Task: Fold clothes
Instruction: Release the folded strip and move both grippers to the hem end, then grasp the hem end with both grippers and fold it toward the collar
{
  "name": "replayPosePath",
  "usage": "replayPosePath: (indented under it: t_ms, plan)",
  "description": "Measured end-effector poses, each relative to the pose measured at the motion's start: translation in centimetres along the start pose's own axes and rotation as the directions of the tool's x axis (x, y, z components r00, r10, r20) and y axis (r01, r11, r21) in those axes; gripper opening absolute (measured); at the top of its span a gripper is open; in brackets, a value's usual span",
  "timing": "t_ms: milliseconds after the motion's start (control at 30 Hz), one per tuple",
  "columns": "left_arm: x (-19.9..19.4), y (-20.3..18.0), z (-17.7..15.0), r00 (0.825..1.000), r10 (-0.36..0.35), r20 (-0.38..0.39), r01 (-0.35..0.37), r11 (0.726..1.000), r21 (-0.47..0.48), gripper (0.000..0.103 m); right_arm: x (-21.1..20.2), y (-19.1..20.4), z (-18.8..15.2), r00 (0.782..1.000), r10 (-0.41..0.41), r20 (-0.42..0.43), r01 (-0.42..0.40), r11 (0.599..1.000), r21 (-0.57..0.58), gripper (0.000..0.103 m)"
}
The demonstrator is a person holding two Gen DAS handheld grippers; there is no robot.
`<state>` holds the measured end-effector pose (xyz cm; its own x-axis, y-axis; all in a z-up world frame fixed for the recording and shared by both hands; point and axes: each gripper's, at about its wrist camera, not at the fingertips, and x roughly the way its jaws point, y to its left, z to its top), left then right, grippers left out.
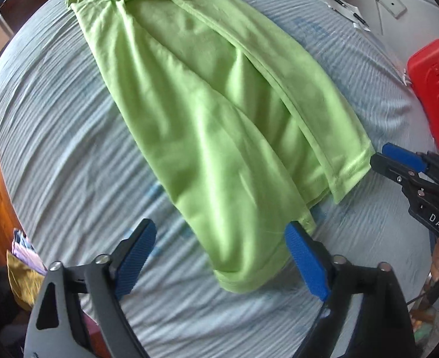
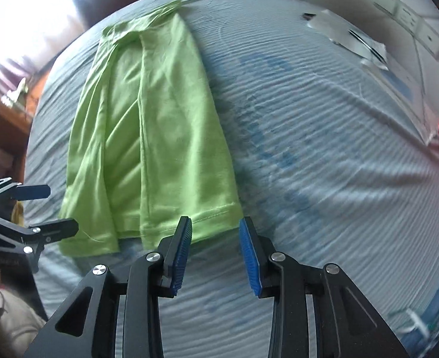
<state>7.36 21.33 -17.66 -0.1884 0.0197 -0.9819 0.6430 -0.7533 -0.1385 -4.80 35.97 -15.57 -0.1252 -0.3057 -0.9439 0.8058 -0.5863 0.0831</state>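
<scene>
Lying lengthwise on the grey ribbed bed sheet (image 1: 70,137), the lime-green T-shirt (image 1: 207,113) is already folded into a long narrow panel, its sides turned in over the middle and its hemmed bottom edge nearest both grippers. The layers do not sit flush there: in the left wrist view one hem corner sticks out further than the rounded fold beside it, so a pinch taken on the top layer alone would probably peel the panel open instead of carrying the whole stack. The left gripper (image 1: 219,256) stands wide open with nothing between its blue pads, straddling the near end of the shirt; its right pad looks to be at the cloth's edge, and closing from here could bunch the fabric or drag it sideways. The right gripper (image 2: 215,238) is likewise open and empty, poised just at the hem corner, with one pad over the stitched edge and the other over bare sheet, so it may catch the sheet's ridges along with the shirt. If the two ends are lifted unevenly, the next fold would likely come out skewed. A red plastic case (image 1: 434,89) lies on the bed to the right, near the right gripper, and could be knocked by a wide swing. Pens and papers (image 1: 338,3) lie well apart at the far edge.
</scene>
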Motion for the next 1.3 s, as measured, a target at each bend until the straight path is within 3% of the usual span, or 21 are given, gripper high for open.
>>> replayPosePath:
  t_ms: [300,433,600,633,667,700,733,800,933,1033,1300]
  plan:
    - [1.8,-2.7,-1.4,0.996,0.088,0.024,-0.088,0.996,-0.002,0.08,2.6,-0.3,0.1,1.0,0.02,-0.013,-0.021,0.995,-0.1,0.034]
    - [1.9,-2.8,-1.3,0.995,0.096,0.018,-0.096,0.995,-0.02,0.08,2.5,-1.5,-0.2,0.998,0.054,0.009,-0.053,0.996,-0.07,0.034]
    - [1.8,-3.0,-1.6,0.995,0.1,0.019,-0.1,0.995,0.008,0.078,2.7,-1.3,-0.2,0.999,0.043,0.0,-0.043,0.992,-0.122,0.035]
    - [1.6,-3.0,-1.7,0.995,0.098,0.02,-0.099,0.995,0.02,0.075,2.7,-1.2,-0.2,0.999,0.04,-0.004,-0.04,0.991,-0.129,0.035]
    - [1.4,-3.1,-1.8,0.995,0.094,0.022,-0.094,0.995,0.033,0.063,2.7,-1.2,-0.2,0.999,0.036,-0.003,-0.036,0.99,-0.134,0.035]
    - [1.2,-3.3,-1.9,0.996,0.084,0.019,-0.085,0.995,0.052,0.043,2.7,-1.2,-0.3,0.999,0.032,-0.001,-0.032,0.99,-0.139,0.034]
    - [1.0,-3.5,-2.0,0.997,0.079,0.019,-0.08,0.994,0.072,0.036,2.7,-1.0,-0.2,1.0,0.026,0.0,-0.026,0.989,-0.144,0.034]
    - [0.7,-3.8,-2.2,0.996,0.082,0.026,-0.084,0.991,0.1,0.018,2.5,-0.6,-0.1,1.0,0.018,-0.001,-0.018,0.988,-0.151,0.009]
    - [-1.3,-3.2,-2.2,0.996,0.056,0.065,-0.063,0.991,0.122,0.014,0.9,-0.6,0.5,0.999,0.036,0.029,-0.032,0.992,-0.124,0.009]
    - [-4.1,-2.0,-1.4,0.991,0.025,0.131,-0.043,0.99,0.135,0.014,-1.4,-0.4,1.5,0.993,0.072,0.098,-0.062,0.993,-0.104,0.009]
    - [-8.9,3.2,6.8,0.966,-0.013,0.257,-0.007,0.997,0.078,0.014,-5.1,1.9,8.7,0.957,0.133,0.259,-0.108,0.988,-0.106,0.009]
